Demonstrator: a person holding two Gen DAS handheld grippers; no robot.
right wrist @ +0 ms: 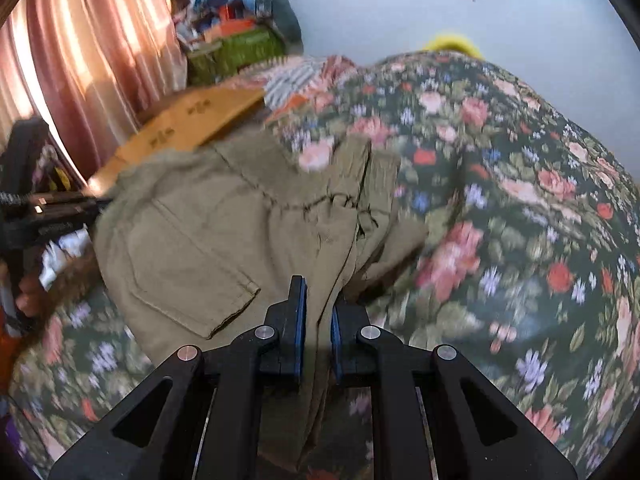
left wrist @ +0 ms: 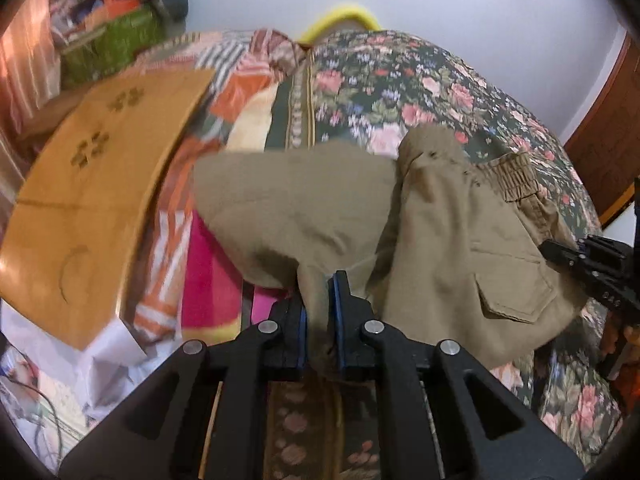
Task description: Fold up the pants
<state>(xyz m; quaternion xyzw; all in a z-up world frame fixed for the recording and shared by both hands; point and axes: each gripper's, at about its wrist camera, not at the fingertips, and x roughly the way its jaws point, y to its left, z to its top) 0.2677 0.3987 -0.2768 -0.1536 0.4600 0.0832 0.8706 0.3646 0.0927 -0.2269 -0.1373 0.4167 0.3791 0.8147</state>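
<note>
Pants: khaki cargo pants [left wrist: 440,216] bunched on the floral bedspread [left wrist: 400,80], flap pocket up, toward the bed's near edge.
Left gripper [left wrist: 319,312]: jaws narrow, pinching a fold of the pants.
Right gripper [right wrist: 318,312]: jaws narrow, clamped on another fold of the fabric.
Beside: flat cardboard box [left wrist: 100,184] at the bed's left side; pink curtain [right wrist: 80,60] behind it.
</note>
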